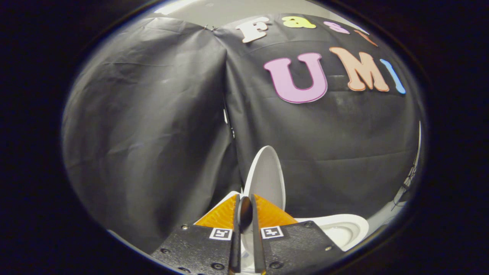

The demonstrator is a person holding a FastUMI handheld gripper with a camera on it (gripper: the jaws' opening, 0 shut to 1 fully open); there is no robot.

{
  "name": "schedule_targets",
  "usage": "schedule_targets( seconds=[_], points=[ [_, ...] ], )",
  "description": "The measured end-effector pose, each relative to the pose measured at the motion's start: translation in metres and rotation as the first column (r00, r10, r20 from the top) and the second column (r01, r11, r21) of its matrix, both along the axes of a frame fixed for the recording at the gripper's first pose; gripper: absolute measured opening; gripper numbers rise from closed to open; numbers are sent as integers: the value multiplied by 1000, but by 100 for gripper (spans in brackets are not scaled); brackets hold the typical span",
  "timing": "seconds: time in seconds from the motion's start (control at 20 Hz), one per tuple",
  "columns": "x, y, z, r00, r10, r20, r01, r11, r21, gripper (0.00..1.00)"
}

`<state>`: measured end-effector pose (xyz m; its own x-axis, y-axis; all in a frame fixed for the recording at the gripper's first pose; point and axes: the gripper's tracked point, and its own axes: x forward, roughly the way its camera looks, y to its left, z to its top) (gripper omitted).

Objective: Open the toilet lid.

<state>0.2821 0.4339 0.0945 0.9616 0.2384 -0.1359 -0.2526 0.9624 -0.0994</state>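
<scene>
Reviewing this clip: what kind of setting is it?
Probably a staged recording booth, not a real bathroom: black cloth wall hangs behind a white toilet bowl. The claw is shut on the raised toilet lid.

Dim booth, overhead light, heavy fisheye warp.

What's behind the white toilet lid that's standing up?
Behind the raised toilet lid hangs the black cloth wall of the booth. Whatever is directly behind the lid is covered by it. The gripper has its orange fingers closed on the lid's edge; the open toilet bowl sits beside them.
</scene>
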Motion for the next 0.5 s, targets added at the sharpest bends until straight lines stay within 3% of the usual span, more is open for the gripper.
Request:
schedule_targets(
  seconds=[0.5],
  points=[
    [10,62,-21,994,103,-25,-103,995,4,17]
  ],
)
